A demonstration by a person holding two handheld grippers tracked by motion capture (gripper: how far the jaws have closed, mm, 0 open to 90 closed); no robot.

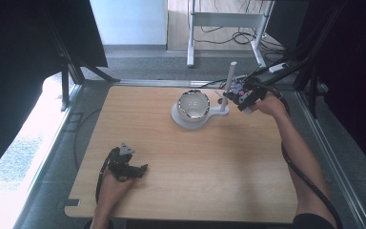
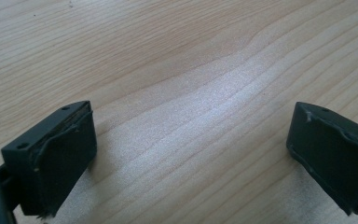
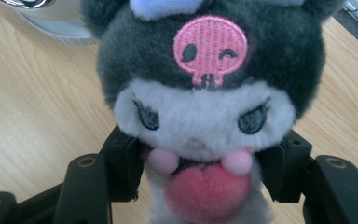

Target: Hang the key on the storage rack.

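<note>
A small plush toy (image 3: 200, 107) with a dark grey hood, a pink skull badge, a white face and a pink heart sits between the jaws of my right gripper (image 3: 200, 163), which is shut on it. In the high view the right gripper (image 1: 240, 95) holds the plush toy (image 1: 237, 90) at the far right of the table, beside a white stand (image 1: 225, 107) with an upright post. A metal bowl (image 1: 193, 105) rests on the stand's round base. My left gripper (image 1: 140, 169) lies low at the near left, open (image 2: 191, 149) over bare wood.
The wooden table (image 1: 181, 191) has open surface between the two grippers. A black cable (image 1: 310, 183) trails along the right forearm. Dark frame posts stand at both back corners, and a white table frame (image 1: 219, 21) is on the floor beyond.
</note>
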